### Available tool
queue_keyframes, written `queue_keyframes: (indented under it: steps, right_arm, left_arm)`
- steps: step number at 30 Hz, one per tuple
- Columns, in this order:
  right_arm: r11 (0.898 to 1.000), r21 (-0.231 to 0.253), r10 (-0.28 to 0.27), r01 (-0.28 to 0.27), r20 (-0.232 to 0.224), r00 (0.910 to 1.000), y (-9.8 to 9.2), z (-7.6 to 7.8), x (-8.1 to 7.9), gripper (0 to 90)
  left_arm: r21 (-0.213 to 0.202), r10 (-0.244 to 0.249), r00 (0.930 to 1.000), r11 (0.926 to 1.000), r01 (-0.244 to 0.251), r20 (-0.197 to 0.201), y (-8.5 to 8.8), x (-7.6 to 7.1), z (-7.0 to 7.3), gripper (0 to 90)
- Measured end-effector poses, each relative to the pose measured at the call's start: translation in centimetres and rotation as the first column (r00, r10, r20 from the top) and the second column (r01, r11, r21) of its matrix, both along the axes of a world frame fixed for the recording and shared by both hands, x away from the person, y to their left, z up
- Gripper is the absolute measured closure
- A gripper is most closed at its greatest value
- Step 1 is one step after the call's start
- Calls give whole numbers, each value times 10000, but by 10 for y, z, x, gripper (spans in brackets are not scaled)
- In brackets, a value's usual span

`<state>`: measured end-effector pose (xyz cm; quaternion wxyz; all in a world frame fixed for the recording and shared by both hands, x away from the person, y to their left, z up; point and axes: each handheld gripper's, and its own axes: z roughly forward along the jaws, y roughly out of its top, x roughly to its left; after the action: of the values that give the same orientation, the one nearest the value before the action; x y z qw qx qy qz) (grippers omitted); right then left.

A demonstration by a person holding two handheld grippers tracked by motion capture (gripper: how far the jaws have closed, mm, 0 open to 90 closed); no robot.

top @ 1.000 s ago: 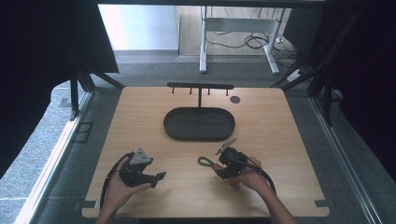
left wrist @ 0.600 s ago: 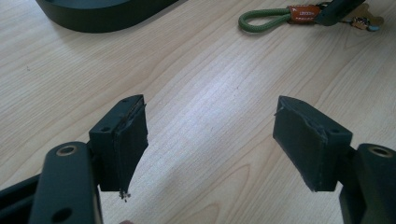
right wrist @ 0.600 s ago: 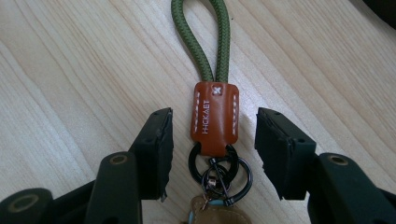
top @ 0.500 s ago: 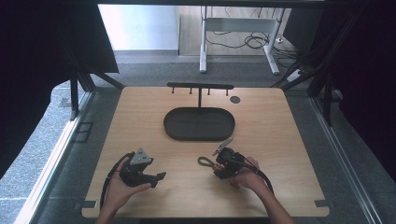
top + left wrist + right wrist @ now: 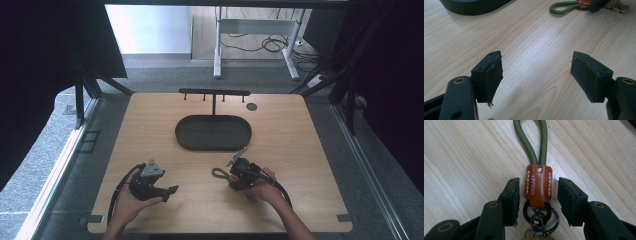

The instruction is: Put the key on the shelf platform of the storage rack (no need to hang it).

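Light wooden tabletop (image 5: pixel 150 125), seen from above. Toward the far edge, a dark oval tray (image 5: pixel 213 132), and just behind it a black T-shaped rack (image 5: pixel 214 93) with small pegs hanging from its bar. Beside the rack's right end, a small dark round disc (image 5: pixel 251 106) set in the wood.

Near front left, left tool (image 5: pixel 167 191) held in the left hand (image 5: pixel 129 202), low over bare wood. In the left gripper view, jaws spread wide apart with nothing between them.

Near front right, right tool (image 5: pixel 231 174) held in the right hand (image 5: pixel 261 189), pointing left at a keychain (image 5: pixel 220 173) lying flat on the wood, in front of the tray and well apart from it. In the right gripper view: olive-green braided cord loop (image 5: pixel 534 140) running away from the jaws, brown stitched leather tab (image 5: pixel 538 185) between the two jaws with a gap on each side, black metal rings (image 5: pixel 540 217) below the tab. Right tool open, bracketing the tab, not clamped on it. Same keychain visible in the left gripper view at upper right, flat on the wood.
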<state>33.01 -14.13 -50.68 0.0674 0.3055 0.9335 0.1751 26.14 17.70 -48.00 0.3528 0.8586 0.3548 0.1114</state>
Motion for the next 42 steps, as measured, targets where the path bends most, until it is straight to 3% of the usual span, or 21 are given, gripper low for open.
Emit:
queue_keyframes:
  steps: [6,12,21,24,37,42]
  right_arm:
    - [10000,49,39,-39,-56,10000,2,0,2,558]
    - [9999,124,-9,12,-167,9999,1,0,3,650]
    - [9999,127,-7,7,-10,10000,-1,0,2,656]
    - [9999,116,16,-16,73,10000,-1,0,2,658]
    - [9996,286,60,-69,317,9995,-3,6,-2,659]
    - [9992,401,72,-89,420,9991,-3,9,-5,659]
  left_arm:
    - [-25,73,10000,10000,-73,-6,1,0,0,263]
    - [7,4,10000,10000,-4,3,1,0,0,263]
    - [13,34,10000,10000,-34,-58,0,0,-1,263]
    - [161,-103,9997,9998,107,-241,-3,1,-4,261]
    - [224,-191,9995,9996,197,-243,-4,2,-5,255]
    - [448,-398,9979,9981,421,-503,-9,2,-9,244]
